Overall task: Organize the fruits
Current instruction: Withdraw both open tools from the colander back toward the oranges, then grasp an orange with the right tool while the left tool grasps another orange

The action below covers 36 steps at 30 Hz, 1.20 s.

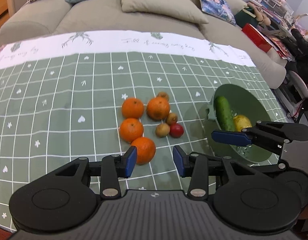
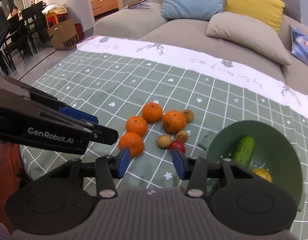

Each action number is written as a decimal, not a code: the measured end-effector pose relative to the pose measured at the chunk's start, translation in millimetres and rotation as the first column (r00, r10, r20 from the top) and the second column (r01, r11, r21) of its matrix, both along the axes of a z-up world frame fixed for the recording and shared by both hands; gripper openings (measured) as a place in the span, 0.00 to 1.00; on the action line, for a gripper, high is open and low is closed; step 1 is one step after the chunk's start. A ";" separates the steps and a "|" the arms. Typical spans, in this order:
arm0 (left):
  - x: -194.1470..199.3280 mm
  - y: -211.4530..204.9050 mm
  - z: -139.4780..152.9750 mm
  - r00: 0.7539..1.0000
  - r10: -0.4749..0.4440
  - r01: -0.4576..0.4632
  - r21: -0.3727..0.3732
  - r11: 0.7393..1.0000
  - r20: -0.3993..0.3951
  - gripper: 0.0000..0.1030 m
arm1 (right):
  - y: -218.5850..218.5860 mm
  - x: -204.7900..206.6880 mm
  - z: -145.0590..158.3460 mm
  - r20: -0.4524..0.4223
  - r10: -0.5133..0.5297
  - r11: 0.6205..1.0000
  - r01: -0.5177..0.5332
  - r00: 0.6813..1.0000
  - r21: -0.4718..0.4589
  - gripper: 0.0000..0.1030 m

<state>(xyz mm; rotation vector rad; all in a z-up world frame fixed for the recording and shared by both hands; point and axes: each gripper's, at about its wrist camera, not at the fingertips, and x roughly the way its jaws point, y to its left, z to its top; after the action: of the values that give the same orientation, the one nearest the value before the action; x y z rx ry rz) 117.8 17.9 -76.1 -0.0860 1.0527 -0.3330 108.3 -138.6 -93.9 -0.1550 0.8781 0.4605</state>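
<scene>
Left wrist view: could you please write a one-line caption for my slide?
Open left gripper above four oranges; cucumber and lemon already in the green bowl.

A home living room: a beige sofa with blue, yellow and tan cushions stands behind a table under a green checked tablecloth. A dining table with dark chairs, a paper shopping bag and stacked books sit around.
</scene>
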 end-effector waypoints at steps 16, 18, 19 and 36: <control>18.9 38.3 -22.2 0.995 0.083 -0.084 -0.014 0.996 -0.061 0.48 | 32.5 42.2 -49.7 -0.147 0.023 0.994 -0.007 0.989 0.110 0.43; 21.2 40.8 -24.6 0.994 0.082 -0.083 -0.017 0.996 -0.067 0.48 | 34.2 48.7 -55.6 -0.161 0.018 0.994 -0.001 0.987 0.110 0.43; 22.1 41.2 -25.5 0.994 0.080 -0.082 -0.019 0.996 -0.070 0.48 | 35.3 52.3 -58.8 -0.170 0.018 0.994 0.001 0.985 0.111 0.43; 47.9 15.7 -47.6 0.998 0.010 -0.008 0.022 1.000 -0.065 0.48 | 27.1 52.3 -59.9 -0.196 0.000 1.000 -0.001 0.981 -0.003 0.39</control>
<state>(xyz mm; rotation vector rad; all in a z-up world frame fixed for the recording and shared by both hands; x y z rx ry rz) 165.6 33.6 -123.7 -0.0830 1.1198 -0.3124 160.6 -111.5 -153.8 -0.1139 1.0716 0.4806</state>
